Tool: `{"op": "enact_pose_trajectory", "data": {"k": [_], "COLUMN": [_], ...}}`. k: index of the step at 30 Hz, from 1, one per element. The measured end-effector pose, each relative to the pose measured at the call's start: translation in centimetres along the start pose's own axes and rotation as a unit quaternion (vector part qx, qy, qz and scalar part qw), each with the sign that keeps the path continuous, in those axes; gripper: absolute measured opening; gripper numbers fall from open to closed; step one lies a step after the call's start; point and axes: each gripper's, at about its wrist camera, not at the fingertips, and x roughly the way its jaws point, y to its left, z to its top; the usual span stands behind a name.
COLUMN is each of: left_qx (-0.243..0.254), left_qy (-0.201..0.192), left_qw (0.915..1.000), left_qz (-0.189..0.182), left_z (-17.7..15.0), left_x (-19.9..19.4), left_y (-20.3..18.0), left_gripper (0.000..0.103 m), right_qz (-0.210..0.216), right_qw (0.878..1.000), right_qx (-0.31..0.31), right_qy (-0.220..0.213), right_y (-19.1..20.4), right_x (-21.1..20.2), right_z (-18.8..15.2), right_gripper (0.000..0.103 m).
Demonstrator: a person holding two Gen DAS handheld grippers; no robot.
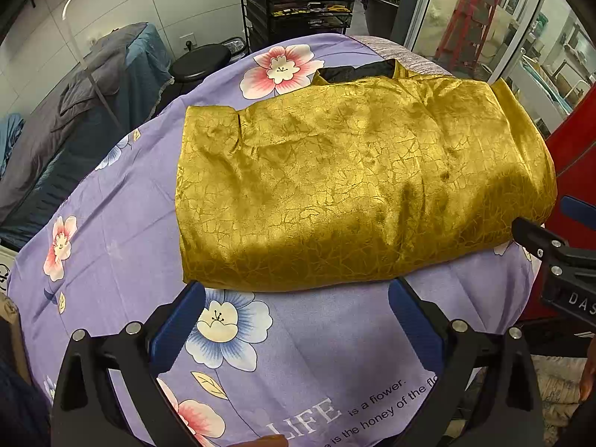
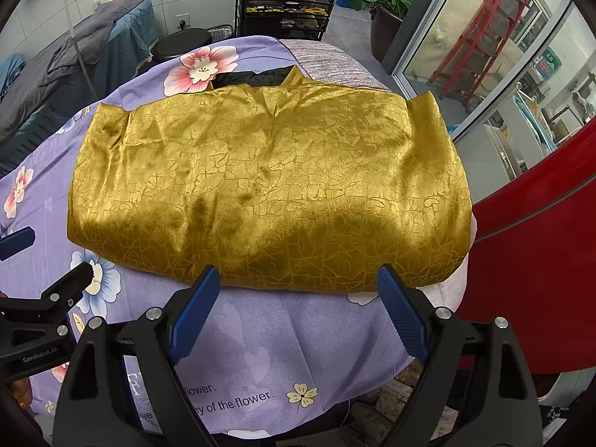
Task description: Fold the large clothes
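Gold jacquard, already doubled into a wide bundle: the garment [image 2: 268, 193] lies on the lilac floral sheet [image 1: 298, 342] covering my worktop, long axis running left to right, dark-lined collar [image 2: 253, 76] pointing away from me. My left gripper [image 1: 298, 320] and right gripper [image 2: 298, 309] both hover spread and empty just short of the near folded edge. The right one sits nearer the cloth, so I judge it better placed to take that edge first.
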Motion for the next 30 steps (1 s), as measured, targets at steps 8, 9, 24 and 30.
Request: {"op": "enact_pose_trajectory", "data": {"k": [8, 9, 24, 30], "left_qx": [0.000, 0.000, -0.018, -0.007], "left_qy": [0.000, 0.001, -0.036, -0.046], "left_qw": [1.0000, 1.0000, 0.9992, 0.9989], "left_qz": [0.000, 0.000, 0.000, 0.011], "left_z": [-0.1, -0.1, -0.2, -0.2], "left_x": [0.0, 0.0, -1.0, -1.2], "left_y": [0.0, 0.0, 0.5, -0.2], "left_gripper": [0.097, 0.097, 0.097, 0.097], "right_qz": [0.000, 0.001, 0.000, 0.000], "right_qw": [1.000, 1.000, 1.000, 1.000], "right_qx": [-0.001, -0.001, 0.001, 0.002], "right_qy": [0.001, 0.001, -0.002, -0.002], "right_y": [0.0, 0.0, 0.0, 0.0], "right_x": [0.0, 0.1, 0.1, 0.1], "right_z": [-0.1, -0.1, 0.0, -0.1], "right_gripper": [0.085, 0.085, 0.085, 0.085]}}
